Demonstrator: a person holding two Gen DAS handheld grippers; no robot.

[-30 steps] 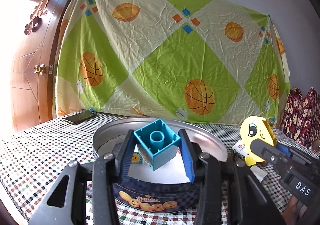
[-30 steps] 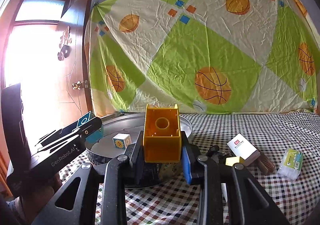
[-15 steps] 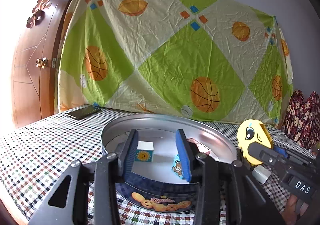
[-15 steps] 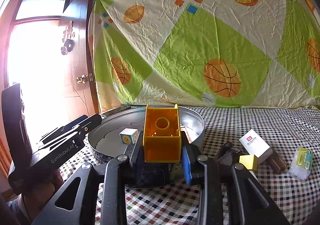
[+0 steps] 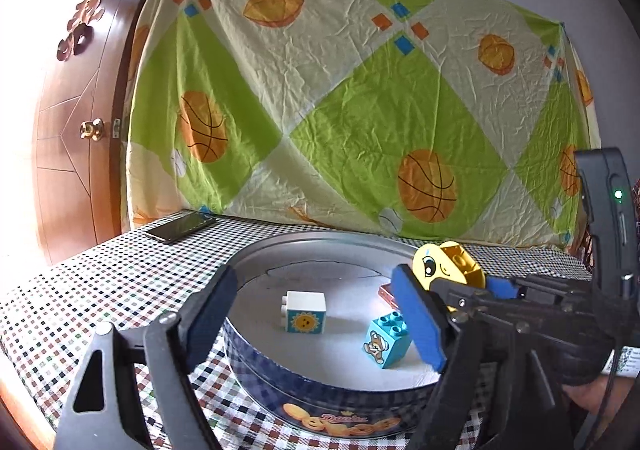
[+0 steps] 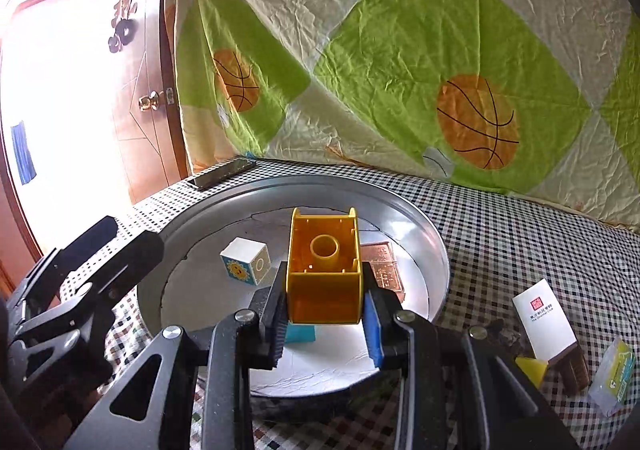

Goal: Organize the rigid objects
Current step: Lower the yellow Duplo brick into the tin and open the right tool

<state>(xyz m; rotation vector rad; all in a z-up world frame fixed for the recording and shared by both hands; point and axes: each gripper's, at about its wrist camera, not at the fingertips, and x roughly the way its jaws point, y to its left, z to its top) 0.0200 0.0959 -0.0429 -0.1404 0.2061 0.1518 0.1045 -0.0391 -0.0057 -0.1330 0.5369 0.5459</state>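
A round cookie tin stands on the checkered table. Inside lie a white sun-printed cube and a blue bear-printed brick. My left gripper is open and empty just above the tin's near rim. My right gripper is shut on a yellow brick and holds it over the tin; it shows in the left wrist view at the tin's right side. The white cube and a bit of the blue brick show under it.
Copper-coloured bars lie in the tin's right part. A phone lies at the table's far left. A white box, a yellow piece and a green packet lie to the tin's right. A patterned sheet hangs behind.
My left gripper opened and let go of the blue brick, which now lies in the tin. My right gripper moved forward with the yellow brick, over the tin.
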